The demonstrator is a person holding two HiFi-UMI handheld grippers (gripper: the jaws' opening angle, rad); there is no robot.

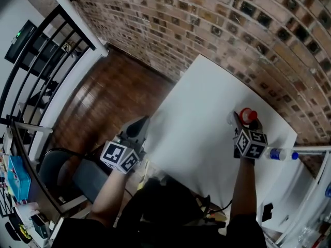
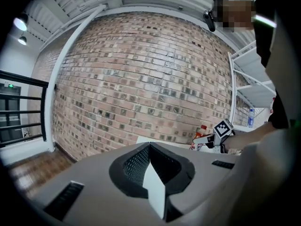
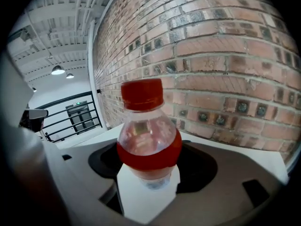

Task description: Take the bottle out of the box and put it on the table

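Note:
A small clear bottle [image 3: 148, 135] with a red cap, a red label band and clear liquid stands upright between the jaws of my right gripper [image 3: 149, 180], which is shut on its lower body. In the head view the bottle [image 1: 248, 115] and right gripper [image 1: 242, 124] are over the right part of the white table [image 1: 207, 92]. The pads hide the bottle's base, so I cannot tell whether it touches the table. My left gripper [image 1: 138, 125] is at the table's left edge, jaws together and holding nothing [image 2: 153, 173]. It looks across at the bottle [image 2: 202, 132]. No box is visible.
A brick wall [image 1: 217, 19] runs along the table's far side. A white shelf frame [image 1: 313, 150] at the right carries a clear bottle with a blue cap [image 1: 282, 154]. Wooden floor [image 1: 114, 92], a black railing [image 1: 41, 56] and a dark chair [image 1: 62, 172] lie to the left.

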